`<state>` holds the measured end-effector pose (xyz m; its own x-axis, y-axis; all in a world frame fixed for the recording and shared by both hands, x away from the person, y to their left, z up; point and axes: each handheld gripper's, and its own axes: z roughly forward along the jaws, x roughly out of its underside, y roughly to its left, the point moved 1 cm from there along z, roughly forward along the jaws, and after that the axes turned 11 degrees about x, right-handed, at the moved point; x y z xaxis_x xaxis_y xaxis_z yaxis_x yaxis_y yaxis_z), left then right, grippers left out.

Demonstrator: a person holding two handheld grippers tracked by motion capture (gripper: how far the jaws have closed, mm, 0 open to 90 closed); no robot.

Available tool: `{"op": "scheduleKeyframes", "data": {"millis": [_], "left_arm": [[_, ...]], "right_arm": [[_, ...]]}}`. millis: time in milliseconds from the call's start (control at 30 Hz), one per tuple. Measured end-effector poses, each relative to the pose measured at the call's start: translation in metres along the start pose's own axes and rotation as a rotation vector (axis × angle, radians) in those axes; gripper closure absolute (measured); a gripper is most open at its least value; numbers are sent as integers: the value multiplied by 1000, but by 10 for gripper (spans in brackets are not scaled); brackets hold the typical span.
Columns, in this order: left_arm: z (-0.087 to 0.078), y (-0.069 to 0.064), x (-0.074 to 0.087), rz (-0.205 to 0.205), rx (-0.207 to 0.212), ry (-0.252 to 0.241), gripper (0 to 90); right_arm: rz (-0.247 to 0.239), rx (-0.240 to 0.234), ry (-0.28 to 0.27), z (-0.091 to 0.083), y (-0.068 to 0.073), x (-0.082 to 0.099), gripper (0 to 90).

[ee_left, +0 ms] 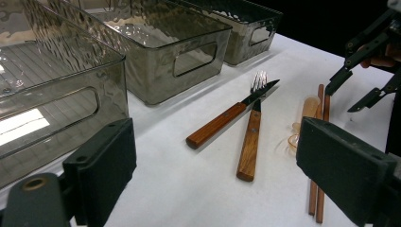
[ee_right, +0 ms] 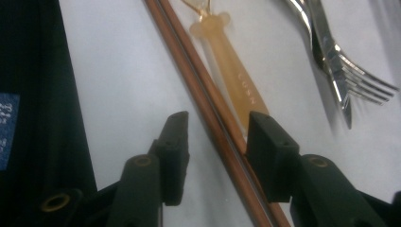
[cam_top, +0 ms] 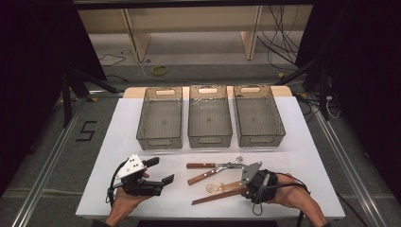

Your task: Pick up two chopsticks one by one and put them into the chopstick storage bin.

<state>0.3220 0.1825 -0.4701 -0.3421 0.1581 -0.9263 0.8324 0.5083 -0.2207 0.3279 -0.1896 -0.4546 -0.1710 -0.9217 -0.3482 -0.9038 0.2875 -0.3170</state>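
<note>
While the right hand-held gripper (ee_right: 215, 142) is brought low over the table (cam_top: 118, 142), its jaws are seen partly spread, straddling the pair of chopsticks (ee_right: 208, 109) without the pads pressing on them yet. No grip is made at this point; the sticks lie flat between the pads, running diagonally up the right gripper view. Just beside the chopsticks, touching or nearly so, a translucent amber spoon (ee_right: 231, 71) is laid, its handle end close against the right-hand pad. That handle may get caught in the pinch, so it should be watched.

Further out, a fork (ee_right: 350, 80) and a wooden-handled knife (ee_left: 227, 120) are crossed near the table's middle, apart from the chopsticks. The fork's wooden handle is seen in the left gripper view, under the knife's blade.

The left hand-held gripper (cam_top: 158, 171) is held over the table's near left, jaws wide apart, nothing between them.

Three smoked clear plastic bins (cam_top: 160, 118) are lined up at the far side of the table; all appear empty.

Step in hand, as judged: pick-up of the chopsticks, likely the first item of a cutlery sort into the bins. Next move calls for: jaws to be closed fully on both sticks together, spoon handle kept out, then a straight lift so neither stick is dropped.
</note>
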Motion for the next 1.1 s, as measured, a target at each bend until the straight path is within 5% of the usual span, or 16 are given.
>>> {"op": "scheduleKeyframes", "data": {"millis": [867,1100], "left_arm": [[2,-1,1,7,22,21,124],[3,-2,1,10,28,28,125]], "right_arm": [[-168,-77,173,14,3,-6,792],[-222,-98,173,13,5,-7,839]]}}
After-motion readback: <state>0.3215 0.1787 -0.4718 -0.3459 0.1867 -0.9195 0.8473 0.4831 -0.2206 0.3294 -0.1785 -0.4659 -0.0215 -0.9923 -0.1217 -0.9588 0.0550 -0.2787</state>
